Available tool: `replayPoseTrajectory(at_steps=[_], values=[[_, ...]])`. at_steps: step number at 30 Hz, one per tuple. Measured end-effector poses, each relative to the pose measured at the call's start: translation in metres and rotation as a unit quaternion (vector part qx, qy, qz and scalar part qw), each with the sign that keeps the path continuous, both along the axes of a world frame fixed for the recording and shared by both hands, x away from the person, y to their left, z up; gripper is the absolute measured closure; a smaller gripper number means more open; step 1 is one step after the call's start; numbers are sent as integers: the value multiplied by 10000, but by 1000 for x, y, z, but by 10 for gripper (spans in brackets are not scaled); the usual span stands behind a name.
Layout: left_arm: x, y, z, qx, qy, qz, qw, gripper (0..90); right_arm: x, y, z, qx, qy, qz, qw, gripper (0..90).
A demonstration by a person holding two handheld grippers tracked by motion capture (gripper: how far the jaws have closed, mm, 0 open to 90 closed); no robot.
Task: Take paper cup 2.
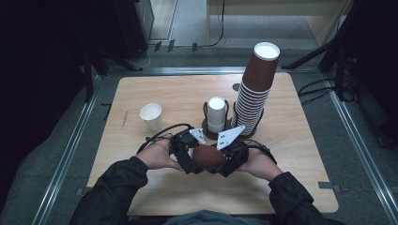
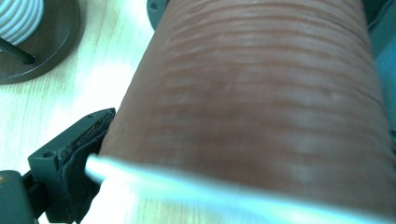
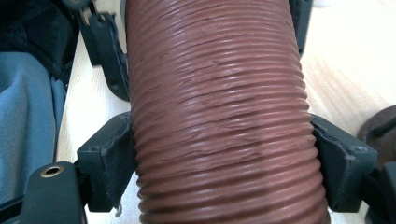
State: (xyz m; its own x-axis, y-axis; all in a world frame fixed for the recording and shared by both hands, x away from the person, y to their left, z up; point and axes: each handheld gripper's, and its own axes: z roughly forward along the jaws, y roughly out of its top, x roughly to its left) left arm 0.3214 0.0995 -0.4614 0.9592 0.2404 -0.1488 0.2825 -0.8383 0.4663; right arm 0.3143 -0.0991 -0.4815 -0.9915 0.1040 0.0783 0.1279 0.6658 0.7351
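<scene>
Brown ribbed paper cup (image 1: 208, 157) lies sideways between both hands above the bench (image 1: 291, 140); right gripper (image 3: 224, 163) clamps it, left gripper (image 2: 93, 158) has its jaws wide beside it.

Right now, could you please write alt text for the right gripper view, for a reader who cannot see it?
A brown ribbed paper cup stands close before the camera, with the right tool closed on it: one black padded jaw presses on each side. Behind it are the pale wooden table and, at left, grey-blue cloth.
</scene>
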Motion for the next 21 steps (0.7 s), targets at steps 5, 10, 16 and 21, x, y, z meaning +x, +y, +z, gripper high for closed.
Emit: replayPoseTrajectory(at_steps=[5, 10, 16, 21], values=[[1, 12, 7, -303, -95, 135, 9994, 0, 3, -12, 6, 262, -16, -111, 9996, 184], [2, 17, 11, -543, -98, 199, 9983, 0, 3, -18, 9, 496, 53, -197, 9986, 183], [2, 21, 15, -867, -24, 235, 9960, 0, 4, -23, 14, 942, 79, -210, 9953, 182], [2, 23, 17, -990, -59, 247, 9948, 0, 4, -23, 14, 1128, 135, -233, 9933, 183]])
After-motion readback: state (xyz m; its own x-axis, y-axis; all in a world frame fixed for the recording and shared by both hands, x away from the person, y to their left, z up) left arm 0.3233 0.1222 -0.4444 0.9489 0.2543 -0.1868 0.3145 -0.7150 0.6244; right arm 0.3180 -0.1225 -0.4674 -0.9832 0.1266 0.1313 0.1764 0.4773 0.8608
